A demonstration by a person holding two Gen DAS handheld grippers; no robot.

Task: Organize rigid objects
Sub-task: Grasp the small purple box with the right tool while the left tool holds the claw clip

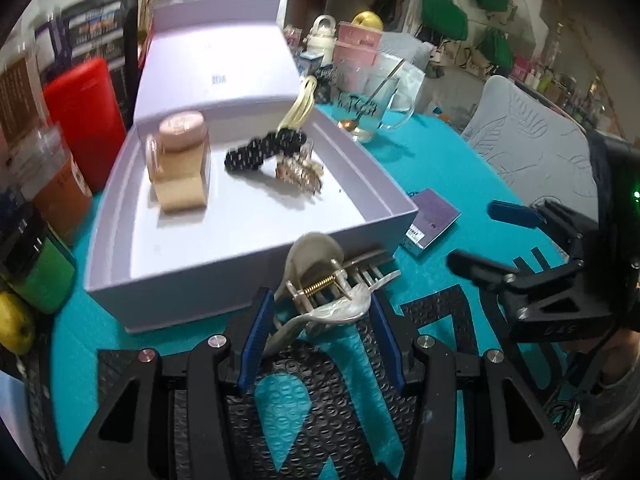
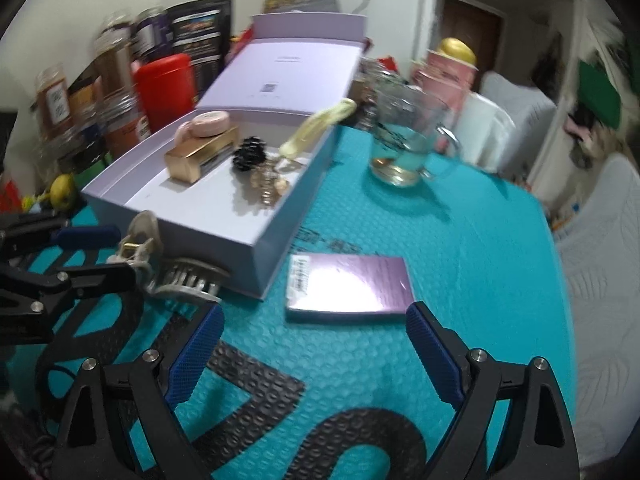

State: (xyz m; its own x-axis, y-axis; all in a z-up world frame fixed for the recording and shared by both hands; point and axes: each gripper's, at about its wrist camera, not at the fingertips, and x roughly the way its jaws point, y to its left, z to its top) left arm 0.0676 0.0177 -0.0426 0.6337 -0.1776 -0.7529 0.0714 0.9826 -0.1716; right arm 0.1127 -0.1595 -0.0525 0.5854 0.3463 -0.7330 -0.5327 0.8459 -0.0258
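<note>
In the left wrist view, the left gripper (image 1: 320, 332) is clenched on a pearly beige hair claw clip with a brass spring (image 1: 320, 284), its blue pads pressing the clip's handles while the teeth point toward the near wall of the shallow lavender cardboard box (image 1: 256, 256), just outside it above the teal bubble-textured mat with black lettering (image 1: 440, 184). Inside the box sit a gold perfume bottle with a round pink cap (image 1: 180, 160), a black studded hair clip (image 1: 264, 148), a gold rhinestone clip (image 1: 300, 172) and a pale yellow loop-shaped clip (image 1: 304, 104) leaning on the far wall. A small shiny purple carton (image 1: 432, 220) lies on the mat just beside the box's right corner, and a clear glass mug with a spoon (image 1: 372, 96) stands farther back. The right gripper (image 1: 488, 236) enters from the right edge with its fingers spread and nothing between them. In the right wrist view, the right gripper (image 2: 316, 344) stands released, its jaws wide apart over the mat (image 2: 480, 260), with the purple carton (image 2: 348, 284) lying flat just beyond the fingertips, untouched. The box (image 2: 272, 236) is to the upper left, and the left gripper (image 2: 96, 252) holds the claw clip (image 2: 168, 264) at the box's near corner. The glass mug (image 2: 404, 144) stands well behind the carton.
</note>
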